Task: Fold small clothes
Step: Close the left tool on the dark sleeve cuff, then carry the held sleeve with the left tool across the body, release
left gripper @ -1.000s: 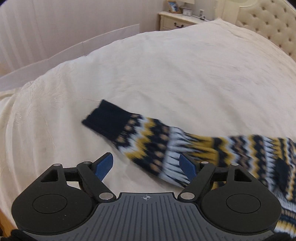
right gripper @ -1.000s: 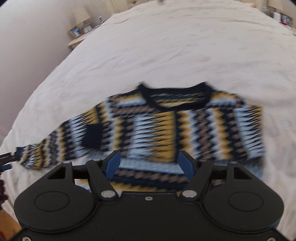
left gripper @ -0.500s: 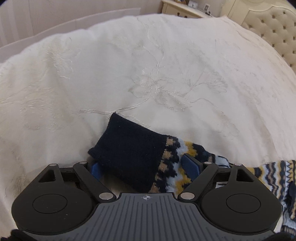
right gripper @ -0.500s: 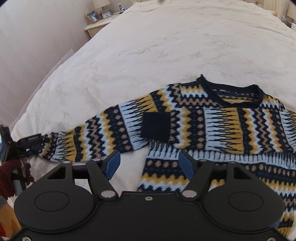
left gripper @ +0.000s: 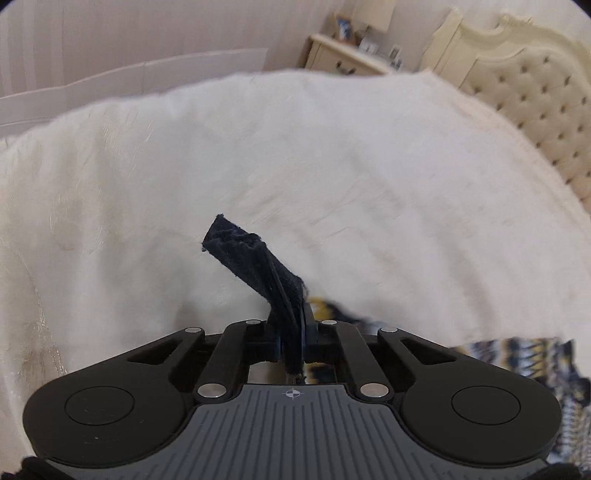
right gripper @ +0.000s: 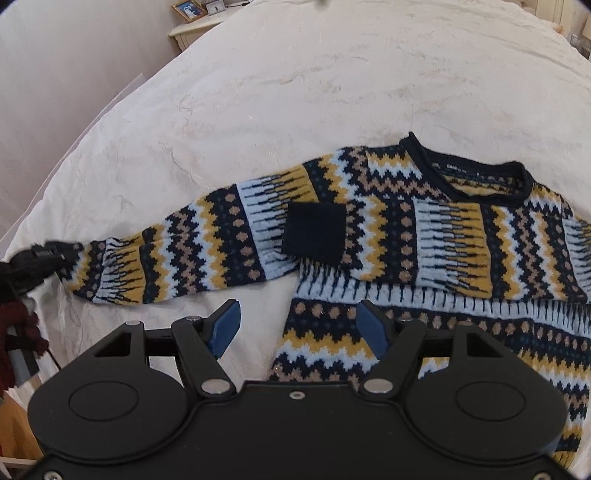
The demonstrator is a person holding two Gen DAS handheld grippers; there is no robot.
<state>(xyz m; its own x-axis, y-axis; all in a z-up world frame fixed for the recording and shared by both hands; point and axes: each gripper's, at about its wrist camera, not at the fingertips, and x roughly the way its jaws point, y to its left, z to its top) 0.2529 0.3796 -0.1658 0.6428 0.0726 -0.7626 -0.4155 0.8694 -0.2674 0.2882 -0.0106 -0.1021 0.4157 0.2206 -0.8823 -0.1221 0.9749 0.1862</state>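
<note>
A patterned knit sweater (right gripper: 436, 236) in navy, yellow, pale blue and tan lies flat on the white bed. One sleeve is folded across its chest, with the navy cuff (right gripper: 314, 232) lying on the body. The other sleeve (right gripper: 177, 258) stretches out to the left. My left gripper (left gripper: 293, 332) is shut on that sleeve's navy cuff (left gripper: 255, 262), which sticks up between the jaws; this gripper also shows at the sleeve end in the right wrist view (right gripper: 40, 258). My right gripper (right gripper: 297, 328) is open and empty, hovering above the sweater's lower left edge.
The white bedspread (left gripper: 332, 166) fills both views. A tufted cream headboard (left gripper: 535, 99) stands at the right, with a nightstand (left gripper: 343, 59) beside it. A second nightstand with a photo frame (right gripper: 188, 11) sits at the far left corner. The bed's left edge (right gripper: 22, 229) is near the outstretched sleeve.
My left gripper has closed on the navy cuff of the outstretched sleeve and lifted it. My right gripper stayed open and shifted slightly over the sweater's lower edge.
</note>
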